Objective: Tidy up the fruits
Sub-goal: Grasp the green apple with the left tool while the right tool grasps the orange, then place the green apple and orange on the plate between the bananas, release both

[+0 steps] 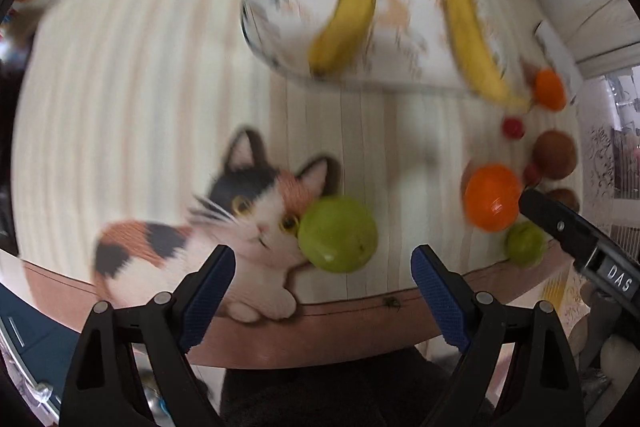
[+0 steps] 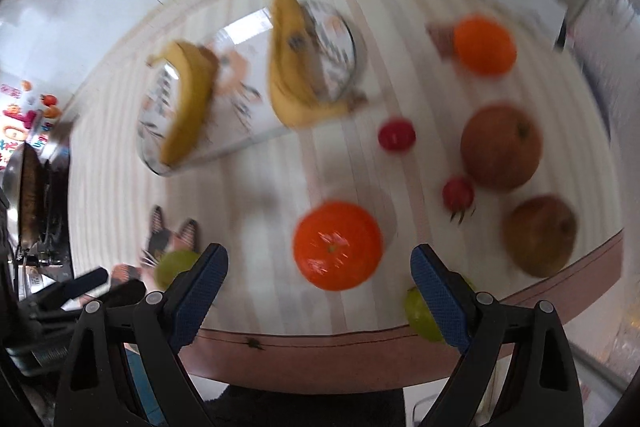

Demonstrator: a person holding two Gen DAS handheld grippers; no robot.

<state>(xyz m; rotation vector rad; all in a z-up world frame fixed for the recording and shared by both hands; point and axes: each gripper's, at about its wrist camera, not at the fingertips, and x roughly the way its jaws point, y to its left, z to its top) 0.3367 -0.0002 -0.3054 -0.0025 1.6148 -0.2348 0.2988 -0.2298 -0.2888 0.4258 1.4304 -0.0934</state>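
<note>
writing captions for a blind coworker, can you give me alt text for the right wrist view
The open right gripper hovers empty over a striped table mat, lined up with a large orange just ahead. Beyond lie two bananas on an oval tray, a second orange, two brown fruits, two small red fruits and green fruits at the near edge.
</note>
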